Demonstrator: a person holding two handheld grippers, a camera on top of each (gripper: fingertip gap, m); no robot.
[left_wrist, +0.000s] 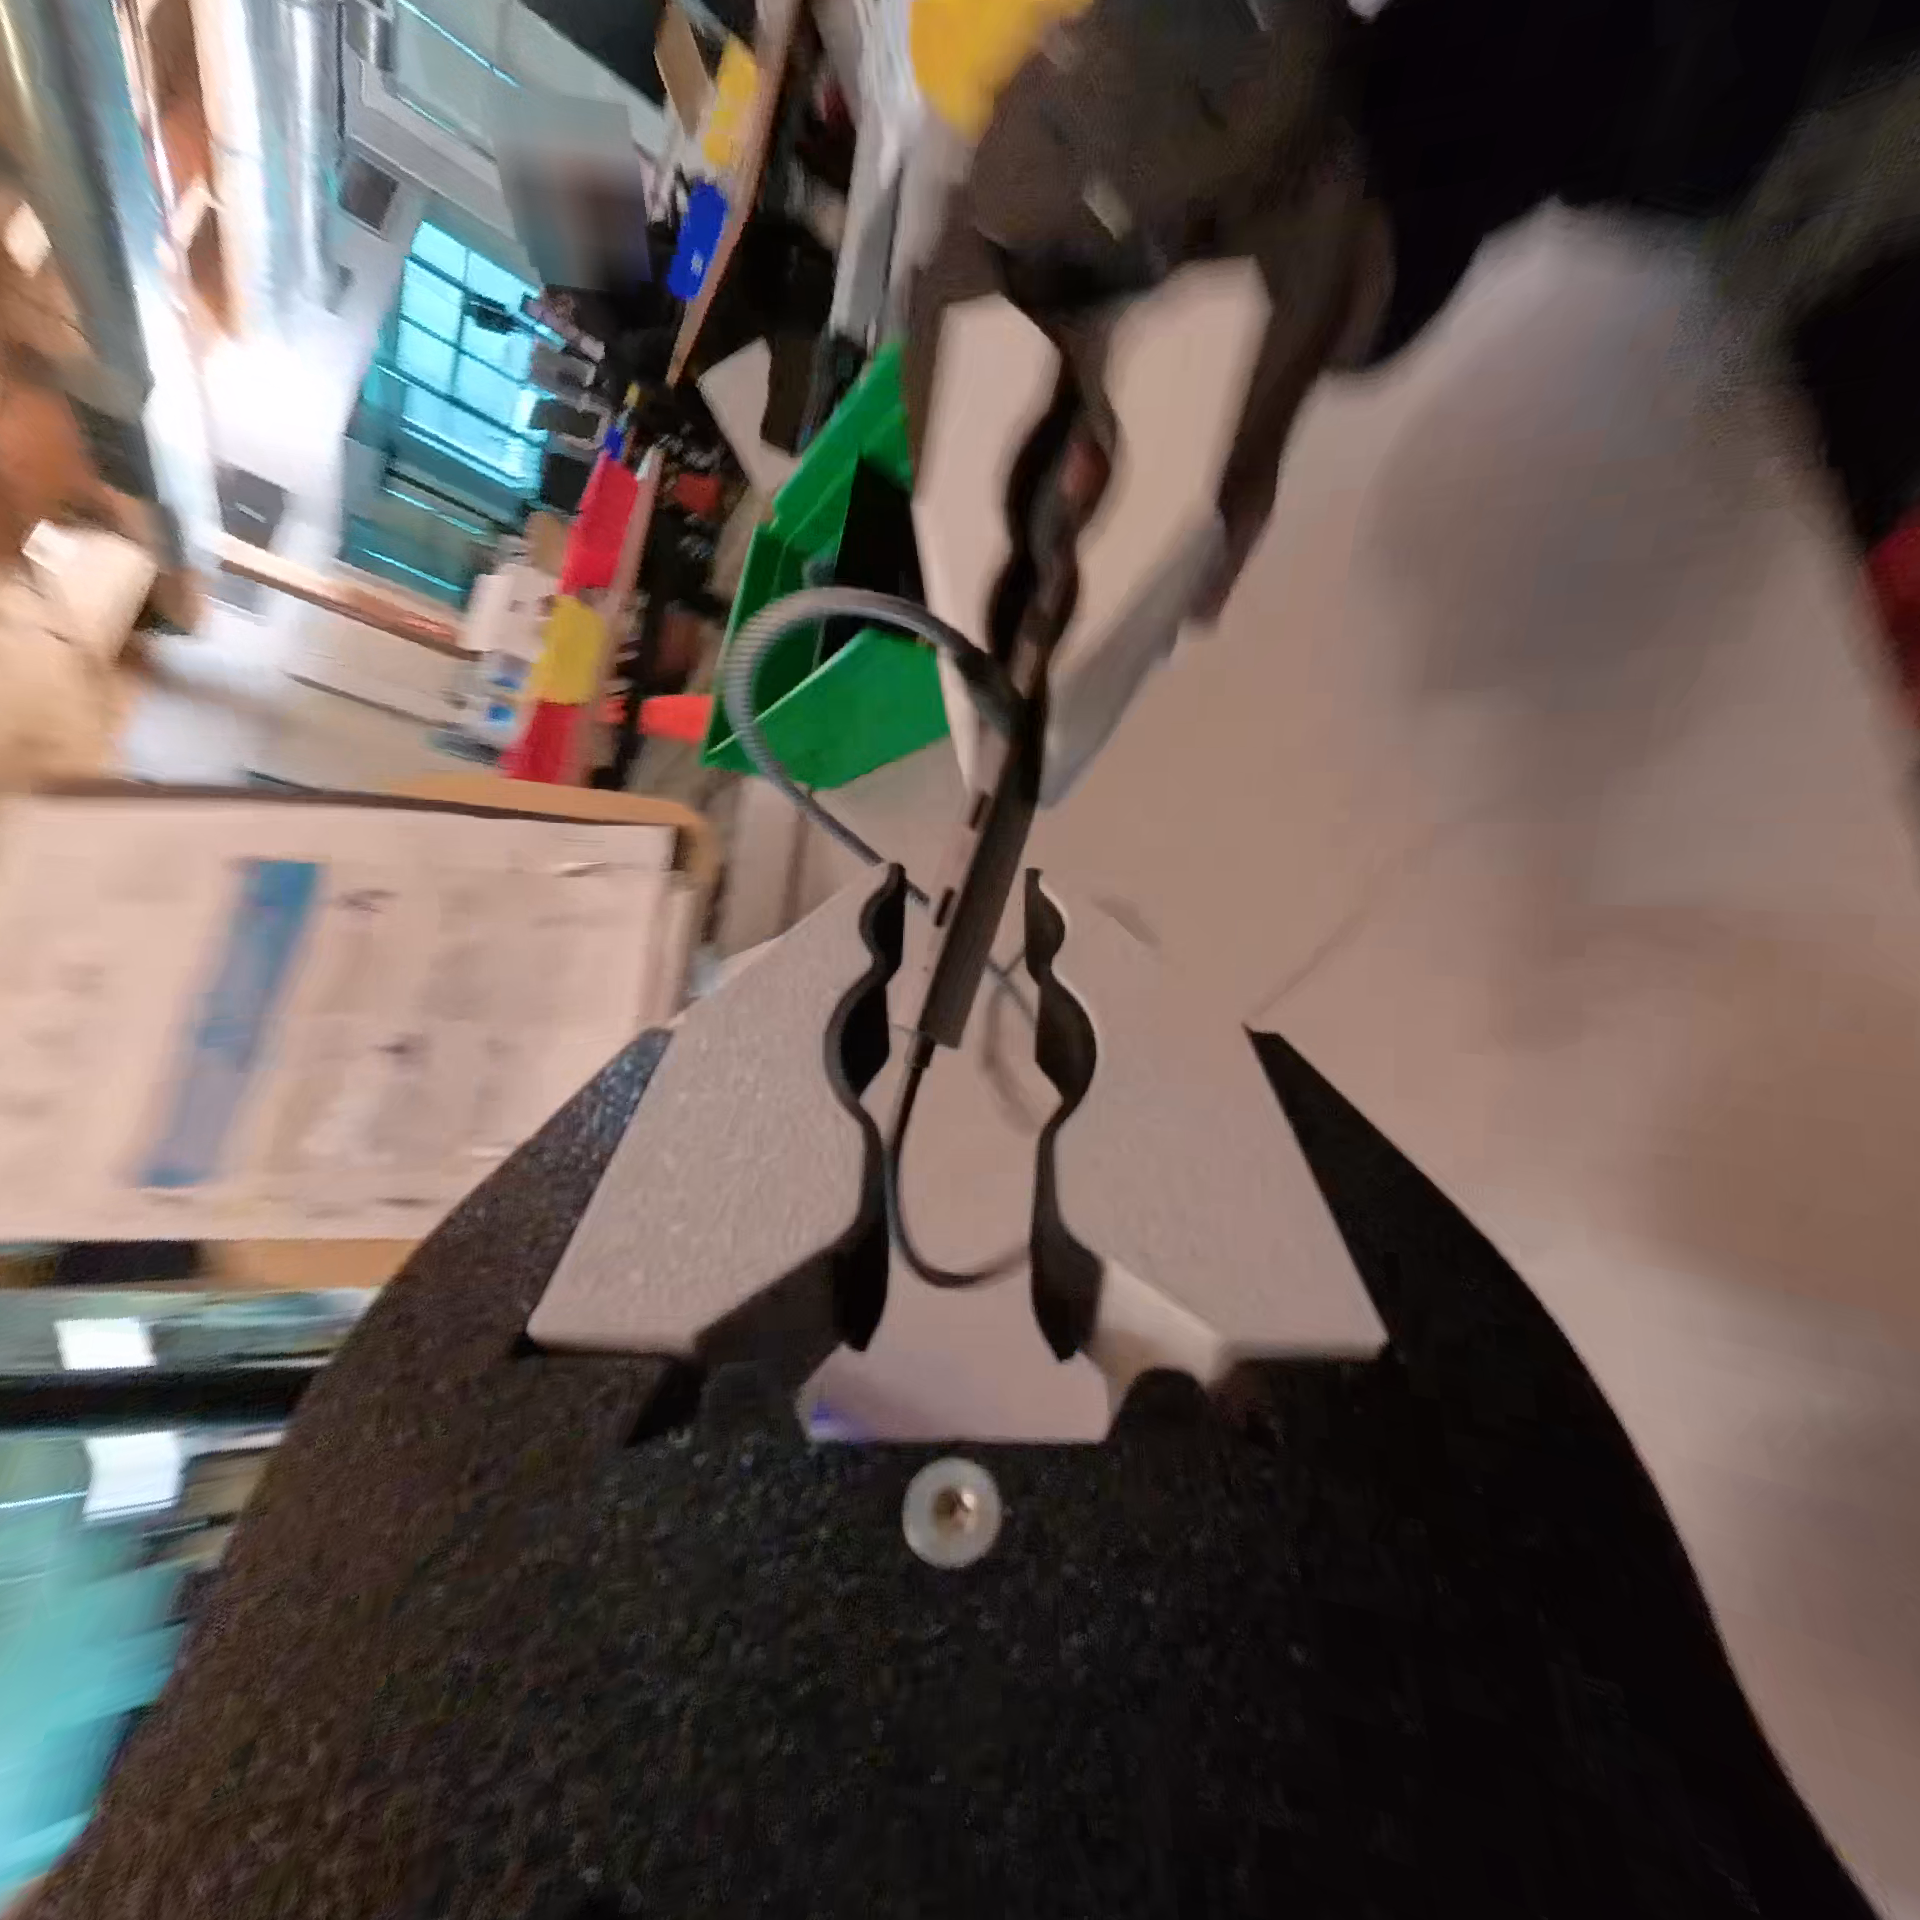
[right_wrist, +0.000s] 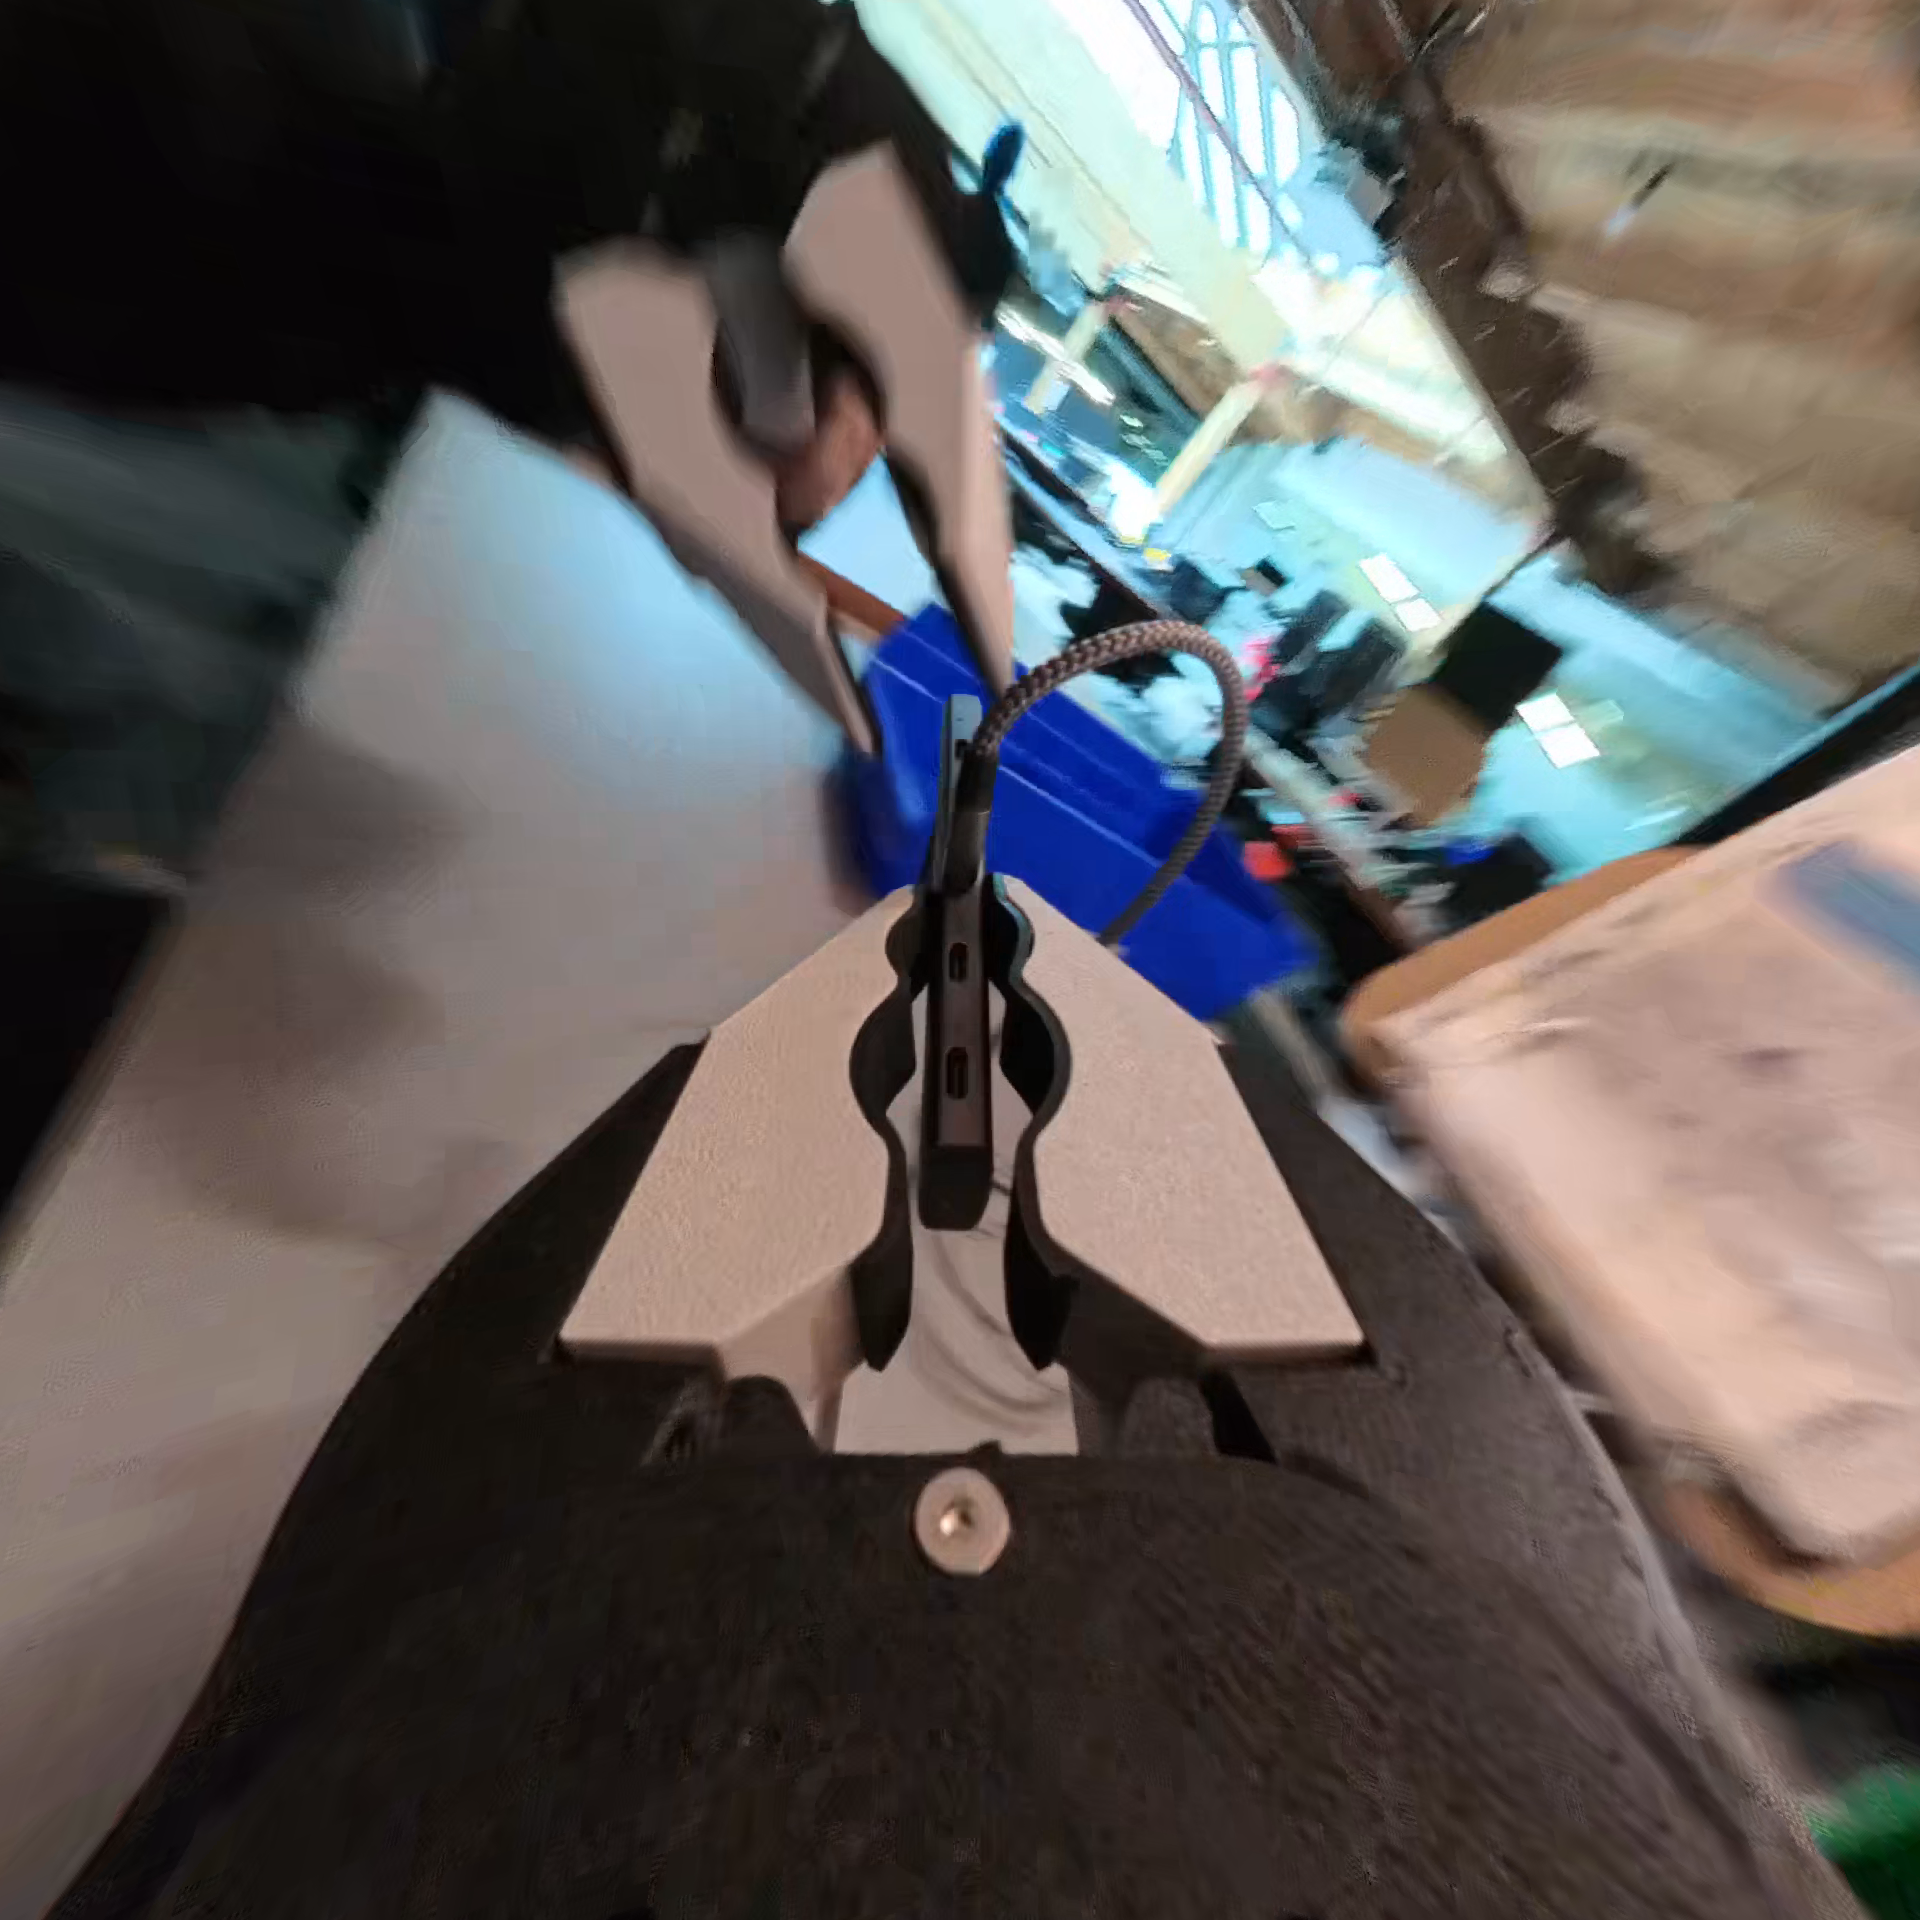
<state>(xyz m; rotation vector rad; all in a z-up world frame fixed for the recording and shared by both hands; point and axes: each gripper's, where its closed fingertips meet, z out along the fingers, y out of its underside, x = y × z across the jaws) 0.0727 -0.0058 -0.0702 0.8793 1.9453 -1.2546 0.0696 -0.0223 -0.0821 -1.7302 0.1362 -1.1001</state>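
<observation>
A thin dark hub (right_wrist: 956, 1049) with small ports on its edge is clamped between my right gripper's (right_wrist: 958, 891) fingers. A grey braided cable (right_wrist: 1195, 665) loops out of its far end. In the left wrist view the hub (left_wrist: 982, 914) hangs from the right gripper (left_wrist: 1013, 769), and its free end sits in the gap of my left gripper (left_wrist: 961, 878). The left gripper is open, with its fingers on either side of the hub and not touching it. The cable (left_wrist: 790, 634) arcs to the left and a thin dark run of it curves down between the left fingers. The left gripper (right_wrist: 935, 717) also shows beyond the hub in the right wrist view, with jaws apart.
A white table (left_wrist: 1507, 779) lies below. A green bin (left_wrist: 831, 717) and a blue bin (right_wrist: 1101, 831) stand on it behind the grippers. A cardboard box with a white printed sheet (left_wrist: 332, 1018) is close by, and it also shows in the right wrist view (right_wrist: 1662, 1195). The background is a blurred workshop. The tips of both grippers are at nearly the same place.
</observation>
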